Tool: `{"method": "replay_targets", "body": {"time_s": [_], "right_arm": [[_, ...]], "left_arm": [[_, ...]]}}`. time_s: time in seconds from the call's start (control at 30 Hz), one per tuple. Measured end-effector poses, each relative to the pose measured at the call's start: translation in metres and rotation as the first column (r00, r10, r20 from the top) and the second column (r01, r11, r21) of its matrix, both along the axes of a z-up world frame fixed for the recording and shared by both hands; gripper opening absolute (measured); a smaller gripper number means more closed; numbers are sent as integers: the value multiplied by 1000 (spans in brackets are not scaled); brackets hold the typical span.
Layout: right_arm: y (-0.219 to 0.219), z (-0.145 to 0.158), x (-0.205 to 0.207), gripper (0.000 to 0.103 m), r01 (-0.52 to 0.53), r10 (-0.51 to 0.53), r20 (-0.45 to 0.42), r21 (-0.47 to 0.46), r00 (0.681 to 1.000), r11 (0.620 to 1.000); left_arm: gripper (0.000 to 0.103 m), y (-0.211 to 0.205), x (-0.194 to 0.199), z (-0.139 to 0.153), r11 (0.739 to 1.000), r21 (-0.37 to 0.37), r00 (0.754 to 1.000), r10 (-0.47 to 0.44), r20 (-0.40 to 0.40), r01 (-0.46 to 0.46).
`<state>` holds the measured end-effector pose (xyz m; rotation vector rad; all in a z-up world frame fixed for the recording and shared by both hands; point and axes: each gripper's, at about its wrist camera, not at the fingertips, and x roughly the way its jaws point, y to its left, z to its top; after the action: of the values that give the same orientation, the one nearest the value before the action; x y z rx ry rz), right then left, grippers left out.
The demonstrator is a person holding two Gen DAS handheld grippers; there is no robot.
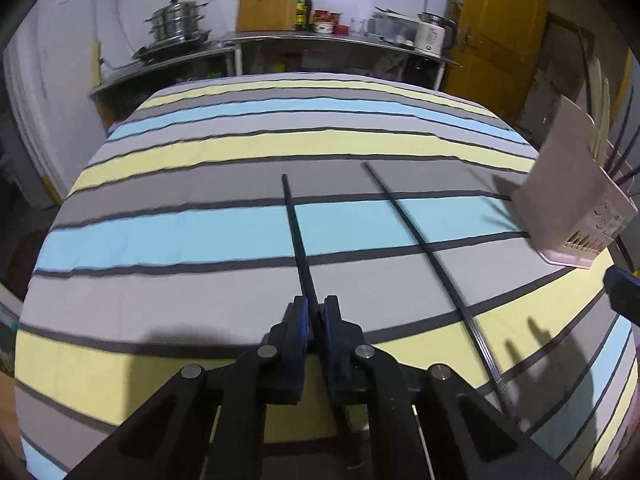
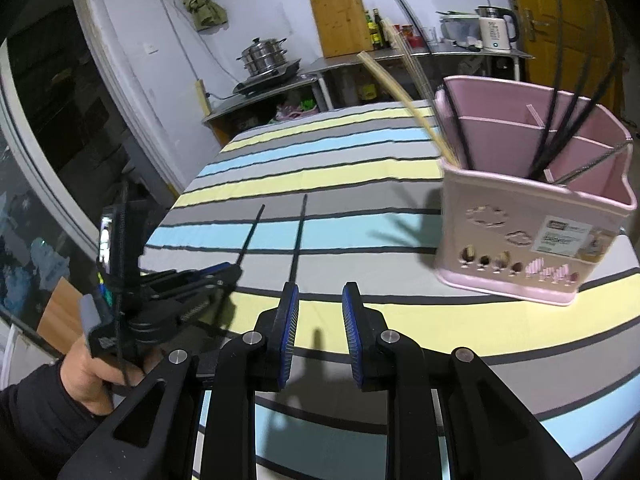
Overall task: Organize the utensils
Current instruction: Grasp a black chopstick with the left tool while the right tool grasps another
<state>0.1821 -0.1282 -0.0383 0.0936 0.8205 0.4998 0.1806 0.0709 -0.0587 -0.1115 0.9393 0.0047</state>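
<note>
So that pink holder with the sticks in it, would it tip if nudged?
Possibly. The pink holder looks like thin, light plastic, and the long chopsticks lean well above its rim, so a high push might rock it. Its wide base probably helps, and on the striped cloth it may slide instead.

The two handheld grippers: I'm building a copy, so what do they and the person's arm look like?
Left gripper and right gripper: black linkage frames, round silver pivot pins, flat black fingers faced with blue ribbed pads. The hand wears a dark sleeve.
</note>
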Motion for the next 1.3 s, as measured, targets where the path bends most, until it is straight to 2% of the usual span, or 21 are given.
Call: {"method": "replay_targets", "body": {"time_s": [0.23,0.47,0.93,1.07,1.1,1.17,1.3], "right_arm": [[32,-15,15,23,-59,58,-26,-32,998,998],[62,-27,44,23,-87,84,-43,-68,996,994],[100,-61,95,23,-105,89,-101,-161,991,981],[106,-62,100,23,-101,87,-84,-182,993,978],[108,-62,101,22,-99,84,-83,-190,993,977],[111,-62,103,11,-89,74,-77,-217,994,972],[110,-61,110,7,-88,69,-92,-218,993,972]], "left_arm": [[9,25,-3,0,997,-78,1000,6,-23,-8],[10,31,23,0,996,-91,1000,10,-28,-13],[10,26,39,-3,999,-46,1000,-6,10,7],[10,23,42,-3,1000,-26,1000,-11,14,11],[10,23,43,-3,1000,-19,1000,-11,13,12],[10,21,45,-3,1000,-7,1000,-10,9,10],[7,24,49,-2,1000,-19,1000,-2,-4,1]]}}
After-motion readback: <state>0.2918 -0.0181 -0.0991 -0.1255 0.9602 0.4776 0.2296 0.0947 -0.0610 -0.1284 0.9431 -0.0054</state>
